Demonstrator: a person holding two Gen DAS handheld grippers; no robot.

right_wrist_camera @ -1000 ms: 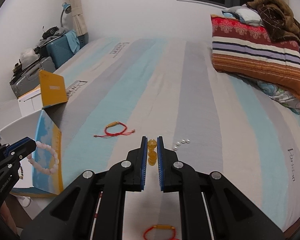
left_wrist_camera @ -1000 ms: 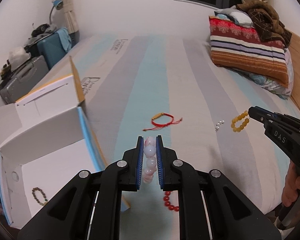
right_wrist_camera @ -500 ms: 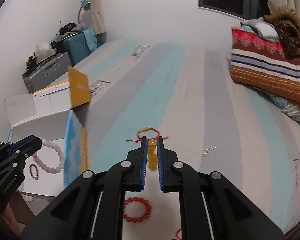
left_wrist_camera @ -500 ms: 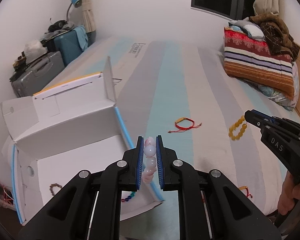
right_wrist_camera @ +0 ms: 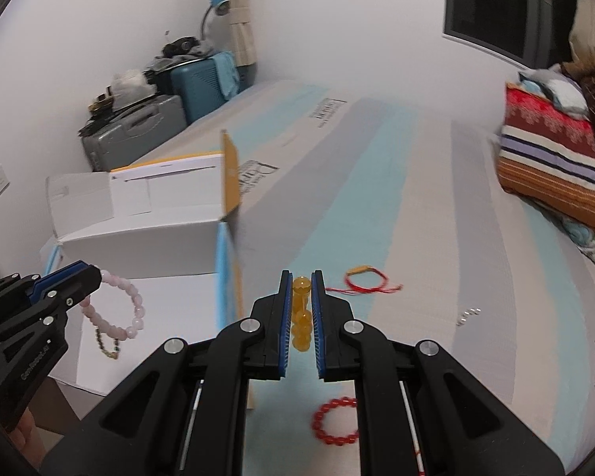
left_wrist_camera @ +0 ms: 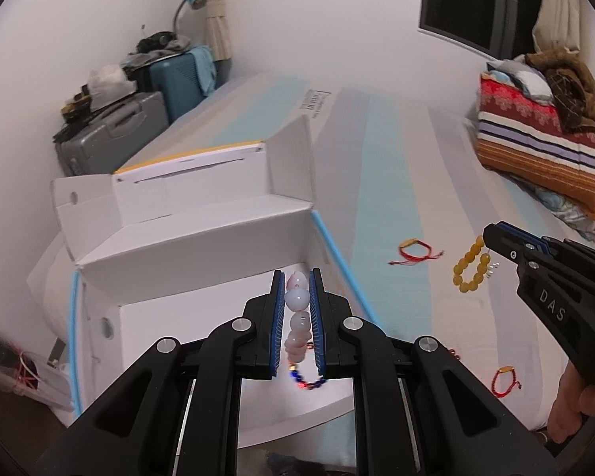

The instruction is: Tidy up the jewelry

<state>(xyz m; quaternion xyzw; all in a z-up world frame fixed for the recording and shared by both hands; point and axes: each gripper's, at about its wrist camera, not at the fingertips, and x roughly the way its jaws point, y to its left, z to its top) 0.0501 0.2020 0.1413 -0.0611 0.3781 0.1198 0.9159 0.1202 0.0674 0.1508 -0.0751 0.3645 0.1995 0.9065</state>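
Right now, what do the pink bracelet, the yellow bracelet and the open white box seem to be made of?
Pink bracelet: round, glossy, milky translucent beads, probably polished stone or glass; the look leaves it open.
Yellow bracelet: smooth amber-coloured beads, semi-translucent, perhaps resin, amber or glass.
White box: matte cardboard, with thin folded flaps, creased edges and punched holes.

Matt white cardboard box [left_wrist_camera: 202, 246], glossy pink bead bracelet [left_wrist_camera: 297, 317], woven striped mattress cloth [left_wrist_camera: 384, 182]

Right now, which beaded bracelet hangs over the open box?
The pink bracelet, in the left gripper; the yellow bracelet hangs over the bed.
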